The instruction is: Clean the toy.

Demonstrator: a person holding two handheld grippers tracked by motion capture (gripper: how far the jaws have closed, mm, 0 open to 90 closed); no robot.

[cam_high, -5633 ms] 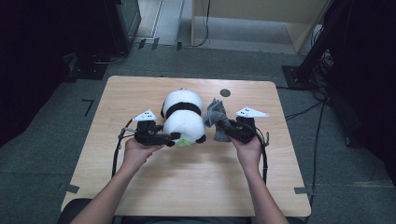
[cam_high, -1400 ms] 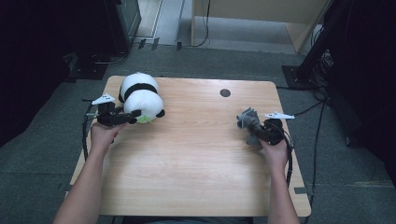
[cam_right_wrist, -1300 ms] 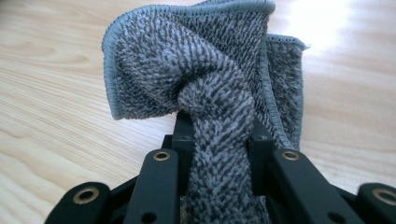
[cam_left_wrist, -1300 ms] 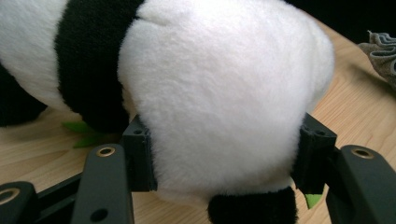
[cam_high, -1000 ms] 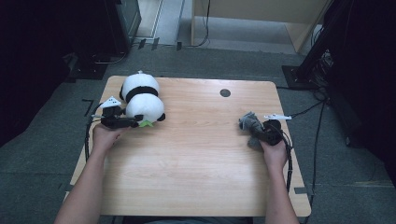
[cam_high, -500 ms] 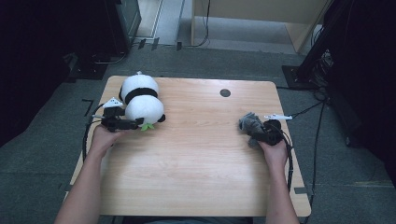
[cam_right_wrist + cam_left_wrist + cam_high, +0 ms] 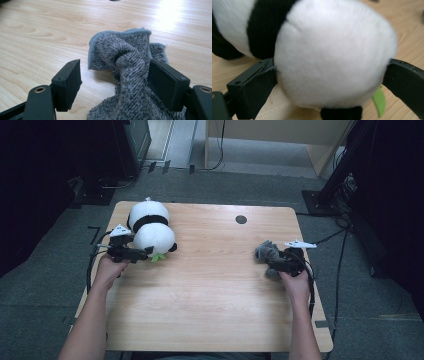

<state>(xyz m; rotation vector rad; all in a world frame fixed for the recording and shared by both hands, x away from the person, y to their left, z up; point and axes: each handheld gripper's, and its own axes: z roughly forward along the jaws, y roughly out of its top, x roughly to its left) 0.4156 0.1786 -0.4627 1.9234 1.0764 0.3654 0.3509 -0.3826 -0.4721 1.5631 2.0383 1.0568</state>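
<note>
My left tongs (image 7: 144,253) sit at the near-left part of the tabletop (image 7: 210,310), with the jaws spread wide and just opened further. The panda toy (image 7: 150,227) lies on the tabletop at its far-left corner, and its white round end sits between these jaws. In the left gripper view the left jaw stands right at the fur (image 7: 332,57) and the right jaw at its other side; I cannot tell whether either pad still presses. A small green leaf (image 7: 379,100) hangs below the white end.

My right tongs (image 7: 270,261) sit near the right edge of the tabletop. Their jaws are parted and have just been opening. The grey cloth (image 7: 127,75) lies crumpled on the tabletop between them: it leans against the right jaw, and the left jaw stands clear of it.
</note>
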